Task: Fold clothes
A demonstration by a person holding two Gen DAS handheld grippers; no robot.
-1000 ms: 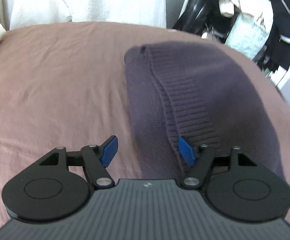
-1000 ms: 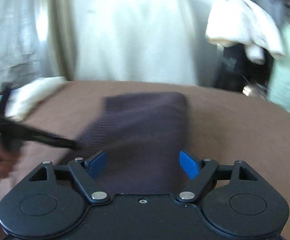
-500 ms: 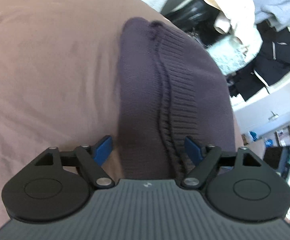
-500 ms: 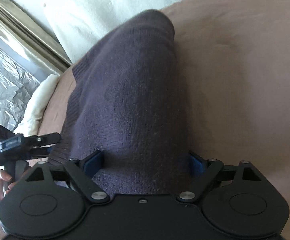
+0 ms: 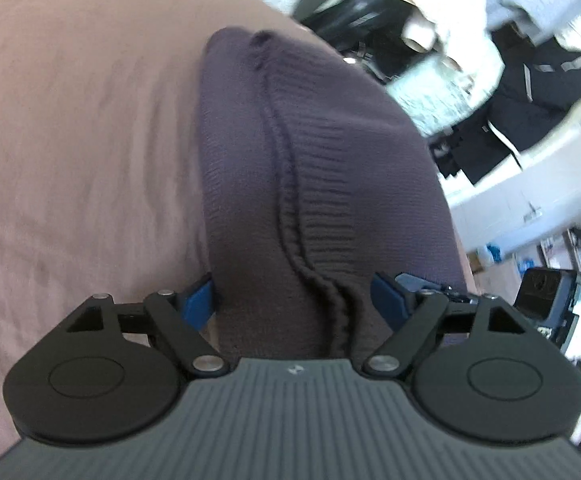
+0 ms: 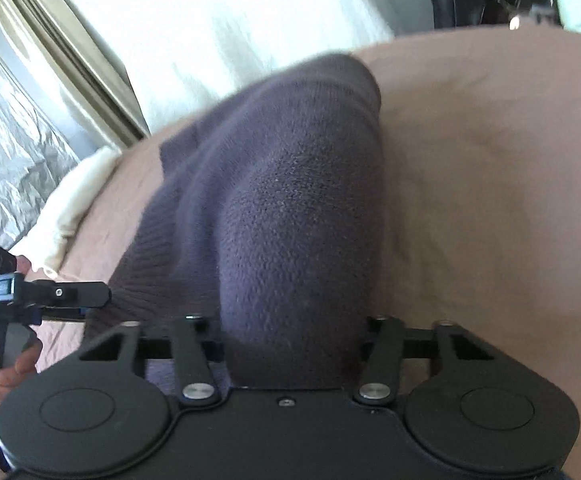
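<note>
A folded dark purple knit sweater (image 5: 322,168) lies on the brown bedsheet (image 5: 82,128). The left gripper (image 5: 292,300) straddles its near edge, blue pads spread to either side, not pressing. The right gripper (image 6: 294,340) is closing on the other near end, its 2 fingers squeezing the thick fold between them.

I see a bed (image 5: 70,128) under a pinkish-brown sheet, lightly creased. On it lies a folded dark purple sweater (image 5: 330,168), ribbed hem up; a cream cloth (image 6: 70,208) rests at the edge.
</note>
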